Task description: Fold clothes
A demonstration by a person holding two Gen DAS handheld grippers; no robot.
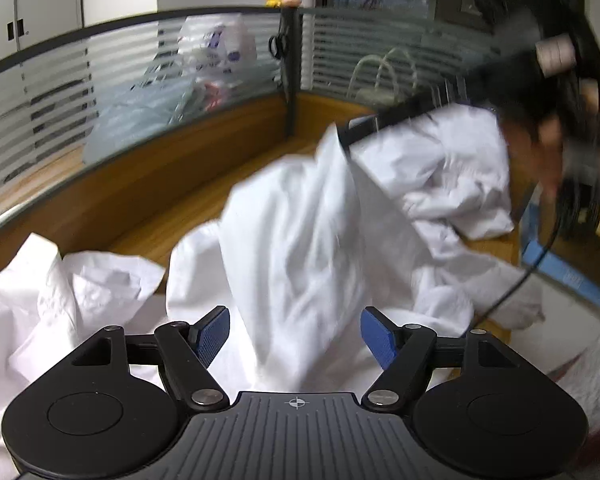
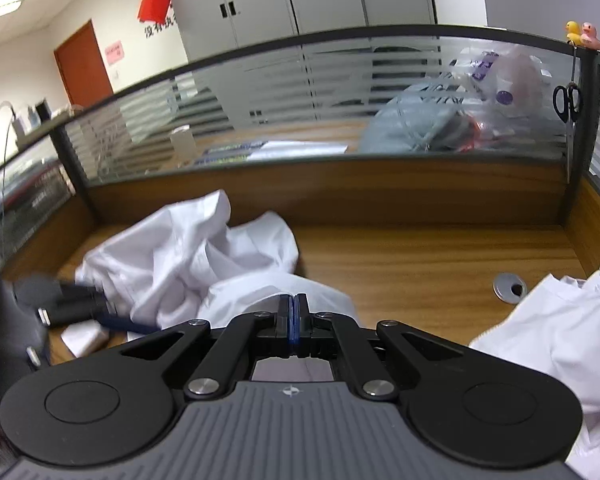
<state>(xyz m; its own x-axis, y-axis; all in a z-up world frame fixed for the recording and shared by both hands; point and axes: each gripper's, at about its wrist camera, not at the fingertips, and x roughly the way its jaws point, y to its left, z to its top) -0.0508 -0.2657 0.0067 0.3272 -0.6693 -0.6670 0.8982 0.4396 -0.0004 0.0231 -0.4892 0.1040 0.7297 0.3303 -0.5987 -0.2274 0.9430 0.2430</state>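
Left gripper jaws apart; white garment ahead, scissors on partition.

Office premises: wooden desk enclosed by frosted-glass partition; grey filing cabinets at top centre.

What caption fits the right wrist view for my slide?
Right gripper shut over a crumpled white shirt on a wooden desk, glass partition behind.

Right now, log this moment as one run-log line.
phase: gather, unfolded | left gripper: open, facing white garment | right gripper: shut, grip on cloth unclear | desk: second white garment crumpled at right
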